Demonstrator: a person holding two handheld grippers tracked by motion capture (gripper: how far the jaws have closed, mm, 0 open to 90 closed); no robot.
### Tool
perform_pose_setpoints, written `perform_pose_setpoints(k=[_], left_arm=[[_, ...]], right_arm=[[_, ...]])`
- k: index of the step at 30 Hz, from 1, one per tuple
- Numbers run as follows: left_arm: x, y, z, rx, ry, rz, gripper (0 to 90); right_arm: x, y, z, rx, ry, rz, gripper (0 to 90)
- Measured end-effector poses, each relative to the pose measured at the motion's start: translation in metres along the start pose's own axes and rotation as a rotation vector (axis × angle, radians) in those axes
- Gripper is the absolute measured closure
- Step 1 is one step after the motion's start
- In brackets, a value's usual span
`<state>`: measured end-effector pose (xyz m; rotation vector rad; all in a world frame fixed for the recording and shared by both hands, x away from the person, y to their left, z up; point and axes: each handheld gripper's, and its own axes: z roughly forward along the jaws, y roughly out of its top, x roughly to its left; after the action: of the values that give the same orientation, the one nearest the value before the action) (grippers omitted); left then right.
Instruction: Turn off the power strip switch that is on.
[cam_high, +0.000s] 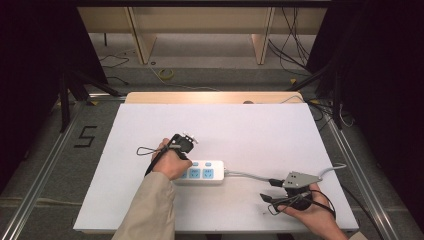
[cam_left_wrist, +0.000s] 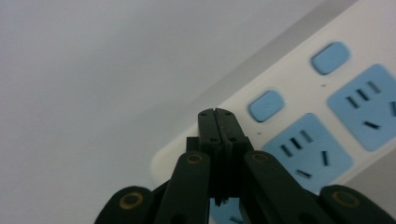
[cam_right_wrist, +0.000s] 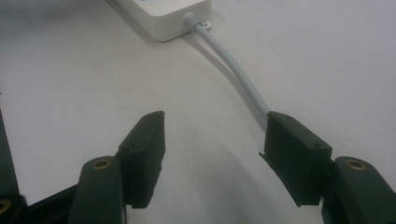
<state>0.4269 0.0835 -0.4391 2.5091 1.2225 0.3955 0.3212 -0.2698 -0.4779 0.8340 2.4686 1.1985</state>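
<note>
A white power strip with blue sockets and blue switches lies near the middle of the table. Its grey cable runs right toward the table's edge. My left gripper is shut with nothing between its jaws, and its tips hover over the strip at its left end, beside a blue switch. A hand covers that end in the high view. My right gripper rests open near the front right of the table. The cable passes just past its right jaw, and the strip's end lies farther ahead.
The table has a white top with a wooden strip along its back edge. A thin black cable loop trails left of the left hand. Metal rails flank the table, and a "5" is marked on the floor.
</note>
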Motion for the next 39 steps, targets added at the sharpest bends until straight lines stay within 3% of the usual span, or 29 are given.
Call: perform_pose_setpoints(k=[3,13,28,39], left_arm=[[-0.002,0.001,0.001,-0.002,0.026,0.009,90.0],[0.004,0.000,0.000,-0.011,-0.010,-0.015,90.0],[0.009,-0.003,-0.001,-0.006,-0.003,-0.033,90.0],[0.006,-0.002,0.000,0.006,0.015,-0.010,90.0]], right_arm=[[0.000,0.000,0.000,-0.002,0.000,0.001,39.3],[-0.001,0.000,0.000,0.001,-0.001,0.001,39.3],[0.000,0.000,0.000,0.001,-0.001,0.002,39.3],[0.000,0.000,0.000,0.001,-0.001,0.000,39.3]])
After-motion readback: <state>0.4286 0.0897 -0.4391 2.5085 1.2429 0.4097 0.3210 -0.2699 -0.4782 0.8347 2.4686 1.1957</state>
